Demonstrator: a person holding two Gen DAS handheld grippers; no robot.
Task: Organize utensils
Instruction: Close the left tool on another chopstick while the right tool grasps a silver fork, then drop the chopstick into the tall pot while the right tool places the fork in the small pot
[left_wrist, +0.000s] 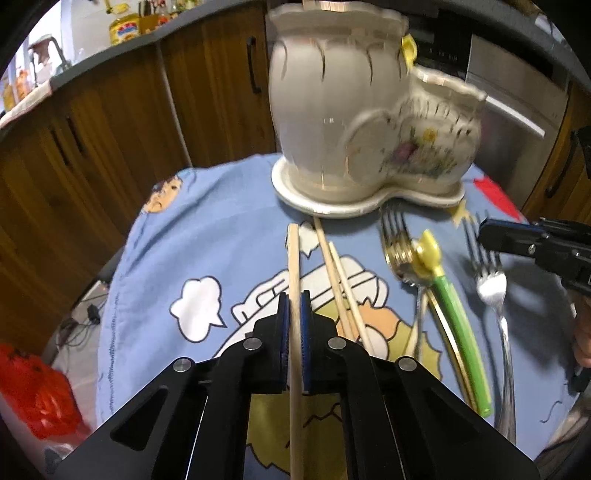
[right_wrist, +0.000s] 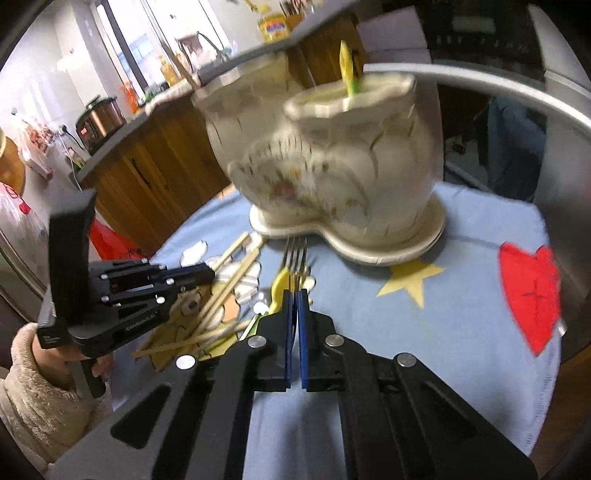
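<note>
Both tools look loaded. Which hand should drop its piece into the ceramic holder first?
Probably the right. The right tool is shut on a fork whose tines point at the ceramic holder. The left tool grips a chopstick, also aimed there but seemingly further back.

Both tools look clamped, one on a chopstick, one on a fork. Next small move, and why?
Probably lift both clear of the cloth, then carry them to the ceramic holder. The left tool is shut on a chopstick, the right tool on a fork, and both utensils still sit low over the tablecloth.
</note>
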